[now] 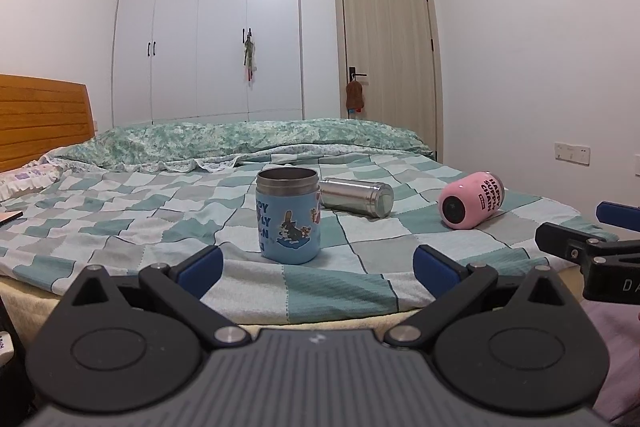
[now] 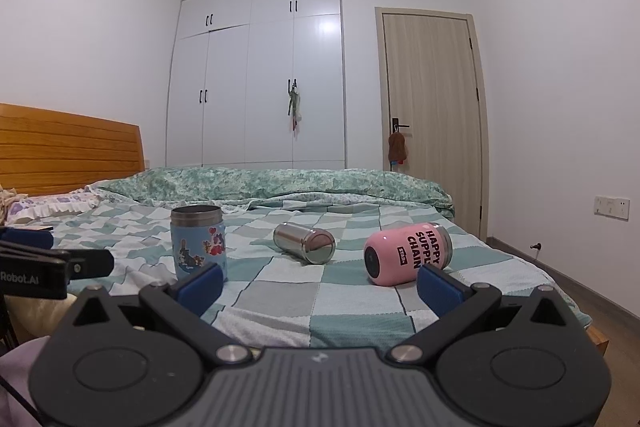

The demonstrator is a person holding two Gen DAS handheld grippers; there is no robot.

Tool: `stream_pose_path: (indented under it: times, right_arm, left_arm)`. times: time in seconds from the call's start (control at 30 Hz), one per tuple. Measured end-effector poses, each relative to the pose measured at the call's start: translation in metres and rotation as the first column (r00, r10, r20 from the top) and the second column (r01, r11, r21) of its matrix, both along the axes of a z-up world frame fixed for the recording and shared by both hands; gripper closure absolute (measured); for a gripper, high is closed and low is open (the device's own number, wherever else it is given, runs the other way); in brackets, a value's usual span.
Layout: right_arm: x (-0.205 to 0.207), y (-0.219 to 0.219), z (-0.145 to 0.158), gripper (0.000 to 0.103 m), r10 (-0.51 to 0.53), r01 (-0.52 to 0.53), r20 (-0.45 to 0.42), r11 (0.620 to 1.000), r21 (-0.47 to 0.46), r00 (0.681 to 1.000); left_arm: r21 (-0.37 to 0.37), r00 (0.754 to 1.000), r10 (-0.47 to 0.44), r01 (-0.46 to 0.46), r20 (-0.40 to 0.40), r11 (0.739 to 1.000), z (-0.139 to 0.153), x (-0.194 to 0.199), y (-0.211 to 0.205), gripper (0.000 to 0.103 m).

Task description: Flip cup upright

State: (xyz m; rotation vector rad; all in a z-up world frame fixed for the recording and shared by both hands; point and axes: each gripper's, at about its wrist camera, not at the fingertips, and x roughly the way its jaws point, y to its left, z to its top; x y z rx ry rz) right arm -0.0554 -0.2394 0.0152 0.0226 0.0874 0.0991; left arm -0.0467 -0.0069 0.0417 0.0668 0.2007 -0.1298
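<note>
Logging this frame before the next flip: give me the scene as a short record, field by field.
surface: checked green and white bedspread
upright: blue steel cup with cartoon stickers, open mouth up
on its side: plain silver steel cup; pink cup printed HAPPY SUPPLY CHAIN
left gripper: jaws open, empty, facing the blue cup
right gripper: jaws open, empty
left to do: two cups

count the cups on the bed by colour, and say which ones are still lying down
blue cup: 1, upright
silver cup: 1, on its side
pink cup: 1, on its side
Total: 3 cups, 2 lying down
</note>
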Motion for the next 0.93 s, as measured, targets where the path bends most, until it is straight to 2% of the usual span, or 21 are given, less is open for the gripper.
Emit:
stream_pose_path:
  times: [0.93]
  right_arm:
    - [0.0031,0.0006,-0.0030,0.000,-0.001,0.001,-0.006,1.000,0.005,1.000]
  left_arm:
    - [0.012,1.000,-0.005,0.005,0.026,1.000,-0.0029,-0.0045,-0.0024,0.000]
